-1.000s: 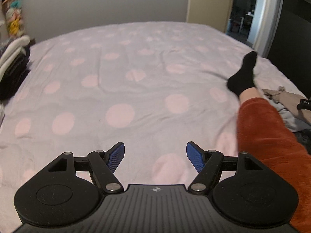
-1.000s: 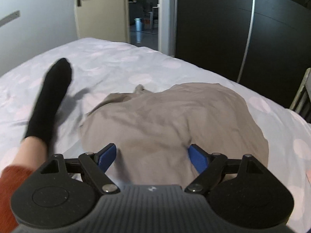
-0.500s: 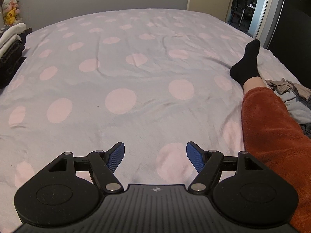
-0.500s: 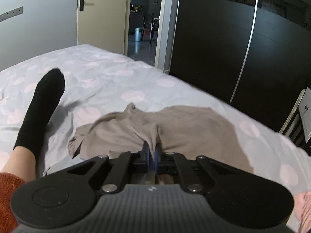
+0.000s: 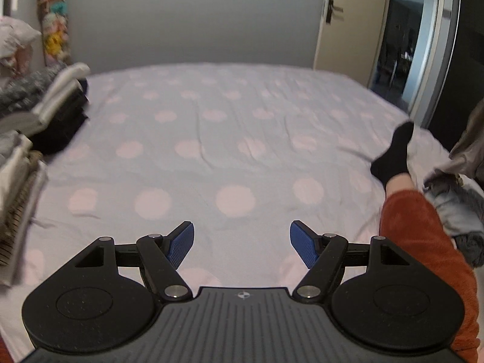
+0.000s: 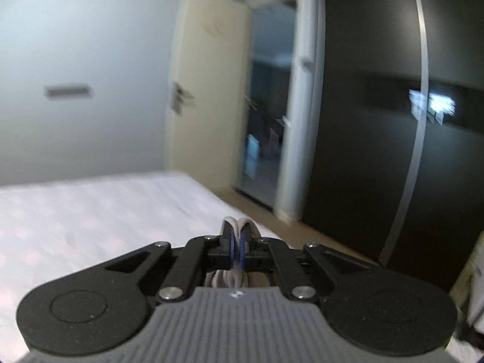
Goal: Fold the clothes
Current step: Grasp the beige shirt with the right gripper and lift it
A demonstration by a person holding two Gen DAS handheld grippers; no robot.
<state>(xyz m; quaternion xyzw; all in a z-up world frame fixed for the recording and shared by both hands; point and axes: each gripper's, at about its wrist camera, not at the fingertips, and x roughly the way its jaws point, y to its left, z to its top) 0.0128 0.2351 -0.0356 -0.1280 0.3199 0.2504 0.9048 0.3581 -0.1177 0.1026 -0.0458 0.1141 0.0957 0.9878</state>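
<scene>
My right gripper (image 6: 237,243) is shut on a fold of the beige garment (image 6: 237,222), which pokes out above the blue pads and hangs below, mostly hidden by the gripper body. In the left wrist view the lifted beige garment (image 5: 472,139) hangs at the right edge above the bed. My left gripper (image 5: 241,243) is open and empty, held over the polka-dot bedsheet (image 5: 211,139).
Stacks of folded clothes (image 5: 45,112) lie along the bed's left side. A leg in an orange trouser (image 5: 423,242) and black sock (image 5: 396,151) rests on the right. A pile of unfolded clothes (image 5: 453,208) lies beside it. A dark wardrobe (image 6: 393,121) and open door (image 6: 208,90) stand beyond.
My right gripper closed on the beige garment and lifted it up off the bed, its view swinging toward the wall and door. My left gripper stayed open and tilted upward.
</scene>
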